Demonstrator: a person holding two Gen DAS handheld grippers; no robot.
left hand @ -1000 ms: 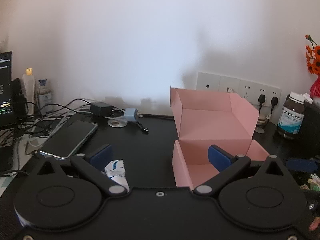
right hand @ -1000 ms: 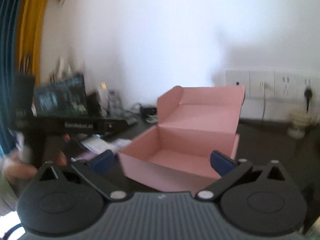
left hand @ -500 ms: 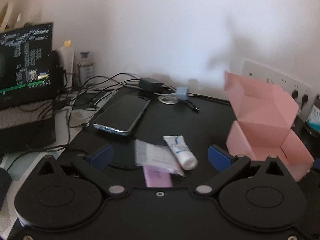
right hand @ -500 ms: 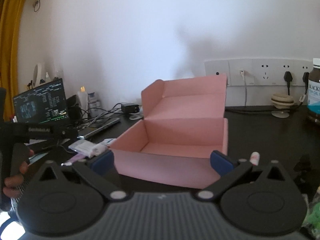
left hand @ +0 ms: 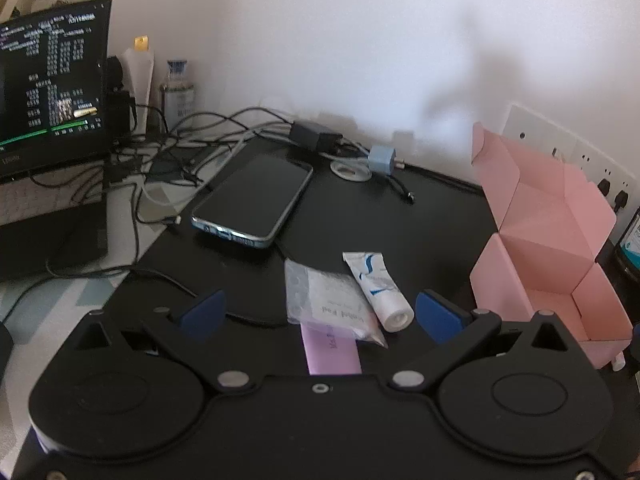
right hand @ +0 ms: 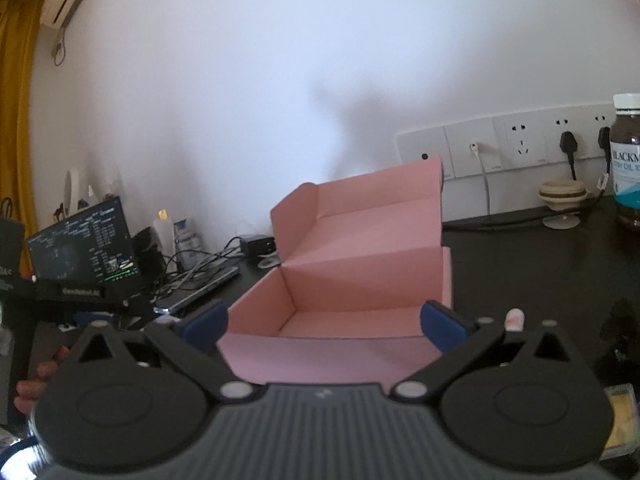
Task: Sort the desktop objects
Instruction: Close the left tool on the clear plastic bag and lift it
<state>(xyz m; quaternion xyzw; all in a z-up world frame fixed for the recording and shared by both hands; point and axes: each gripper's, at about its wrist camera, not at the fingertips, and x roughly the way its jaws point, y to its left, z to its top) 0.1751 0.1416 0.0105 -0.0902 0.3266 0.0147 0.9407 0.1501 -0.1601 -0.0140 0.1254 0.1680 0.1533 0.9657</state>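
A black surface (left hand: 420,232) ran along a white wall, with sockets (right hand: 520,144) at the far right. The pink box (right hand: 344,284) stood open on it, lid flap up against the wall and its inside bare. In the left wrist view the box (left hand: 544,248) sat at the right edge. The left gripper (left hand: 320,314) hovered with fingers spread wide, holding nothing, over a small cluster: a white tube (left hand: 378,284) with blue marks, cap toward the camera, just beside a clear packet (left hand: 328,300) that lay on top of a lilac strip (left hand: 330,354). A phone (left hand: 254,200) lay face up farther off to the left, near a tangle of cables (left hand: 192,148) and a laptop (left hand: 52,80) with a lit screen. The right gripper (right hand: 324,324) faced the box's near wall, its fingers also wide and empty. A brown bottle (right hand: 628,168) stood at the far right. At the left edge of that view, a hand (right hand: 36,380) gripped the other tool's handle.
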